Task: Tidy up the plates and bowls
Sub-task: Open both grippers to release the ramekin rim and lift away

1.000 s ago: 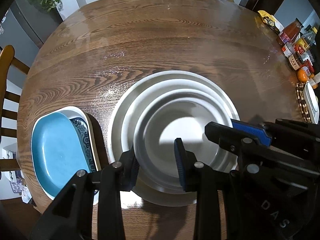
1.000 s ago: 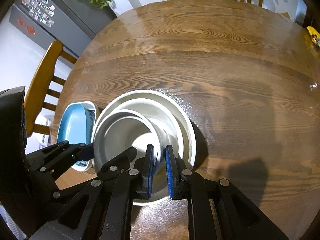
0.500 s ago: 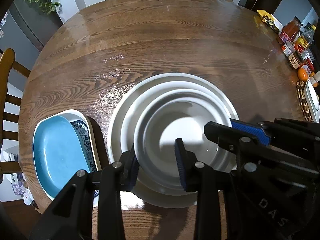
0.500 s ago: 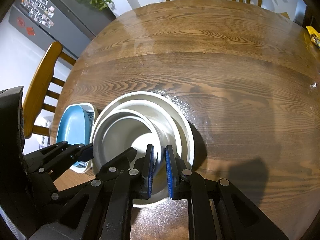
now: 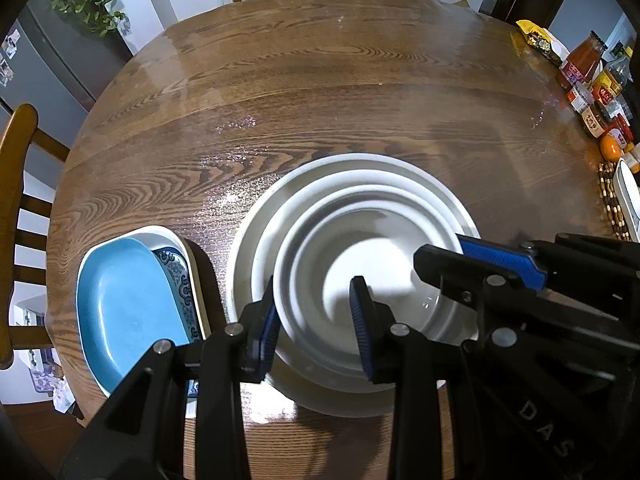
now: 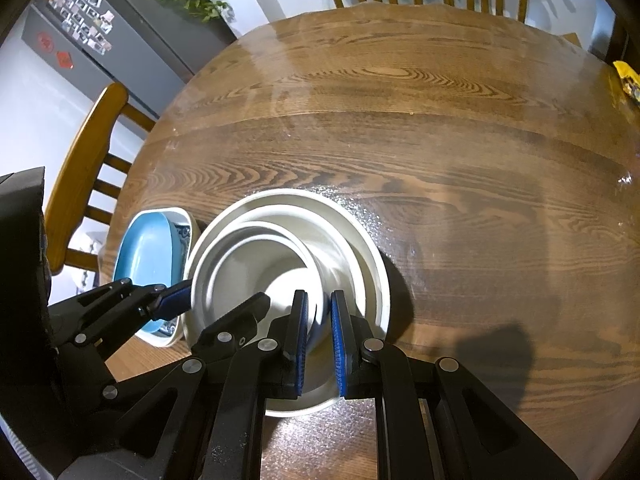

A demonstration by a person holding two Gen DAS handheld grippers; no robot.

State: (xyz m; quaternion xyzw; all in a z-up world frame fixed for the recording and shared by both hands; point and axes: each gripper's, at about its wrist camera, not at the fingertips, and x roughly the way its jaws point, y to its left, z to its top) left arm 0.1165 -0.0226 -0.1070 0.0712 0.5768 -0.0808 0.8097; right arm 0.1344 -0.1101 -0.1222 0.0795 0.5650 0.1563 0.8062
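White round bowls and plates sit nested lower centre on the wooden counter, blue oval dish stacked lower left; nearly done. Left gripper straddles the top bowl's rim, grip unclear; right gripper pinches the rim.

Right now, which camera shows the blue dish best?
The left wrist view. There the blue dish is large and nearly whole, lying in a white oval dish with a patterned one; only its near end is hidden by the hand-held gripper. In the right wrist view it is small, and the other gripper covers its near part.
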